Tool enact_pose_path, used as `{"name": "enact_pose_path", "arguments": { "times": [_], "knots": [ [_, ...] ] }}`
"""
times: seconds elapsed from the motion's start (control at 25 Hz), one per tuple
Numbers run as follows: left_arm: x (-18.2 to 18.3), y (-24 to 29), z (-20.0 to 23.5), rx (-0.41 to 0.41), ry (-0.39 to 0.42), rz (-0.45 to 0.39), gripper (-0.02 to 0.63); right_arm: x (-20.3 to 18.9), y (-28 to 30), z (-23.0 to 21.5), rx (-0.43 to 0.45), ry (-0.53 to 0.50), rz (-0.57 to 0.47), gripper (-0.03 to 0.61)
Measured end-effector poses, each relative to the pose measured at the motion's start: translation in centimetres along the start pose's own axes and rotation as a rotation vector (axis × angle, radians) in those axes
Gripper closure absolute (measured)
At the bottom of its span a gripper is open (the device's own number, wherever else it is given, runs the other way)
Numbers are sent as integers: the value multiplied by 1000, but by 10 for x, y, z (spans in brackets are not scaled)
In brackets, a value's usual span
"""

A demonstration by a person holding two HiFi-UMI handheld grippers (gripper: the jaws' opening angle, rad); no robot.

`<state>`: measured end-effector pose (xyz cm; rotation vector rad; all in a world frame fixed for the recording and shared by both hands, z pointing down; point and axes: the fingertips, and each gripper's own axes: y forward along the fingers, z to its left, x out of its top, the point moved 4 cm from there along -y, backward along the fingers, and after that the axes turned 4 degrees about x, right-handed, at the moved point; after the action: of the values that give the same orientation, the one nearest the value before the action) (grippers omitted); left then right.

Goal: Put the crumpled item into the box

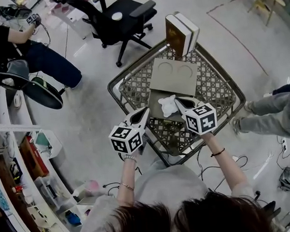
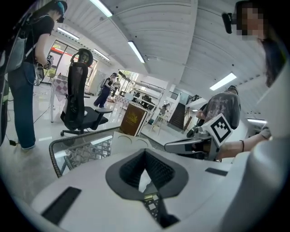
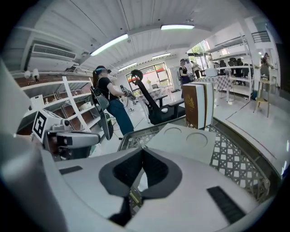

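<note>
Bright; ceil. strip lts (image 2: pixel 136 51); fisheye edges; sharp ctr.

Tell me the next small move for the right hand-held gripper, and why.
Probably ease the right hand-held gripper forward toward the grey box, with its grip kept shut. Its jaws are closed with the white crumpled item at their tips, and the box's panel with two circles lies just beyond the item.

- The head view looks steeply down from above the person (image 1: pixel 163 186) onto the lattice desk (image 1: pixel 133 91).
- The left gripper view sits close behind its jaws, facing far across the desk, with the right tool (image 2: pixel 168 146) at its right.
- The right gripper view mirrors it, and both share the grey board (image 3: pixel 181 136).
</note>
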<state>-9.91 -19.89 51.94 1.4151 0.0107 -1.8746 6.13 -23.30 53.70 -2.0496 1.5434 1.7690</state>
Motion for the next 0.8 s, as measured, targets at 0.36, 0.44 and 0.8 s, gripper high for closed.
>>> {"name": "enact_pose_path", "arguments": {
  "times": [0.36,0.44,0.8],
  "knots": [
    [42,-25,-14,-10,54,-109,596,47,-43,22,4,-99,-163,557],
    [52,-31,-17,-10,68,-137,597,56,-54,27,3,-112,-206,557],
    [92,-64,-33,-22,100,-266,597,90,-106,42,-12,-158,-374,557]
  ]
}}
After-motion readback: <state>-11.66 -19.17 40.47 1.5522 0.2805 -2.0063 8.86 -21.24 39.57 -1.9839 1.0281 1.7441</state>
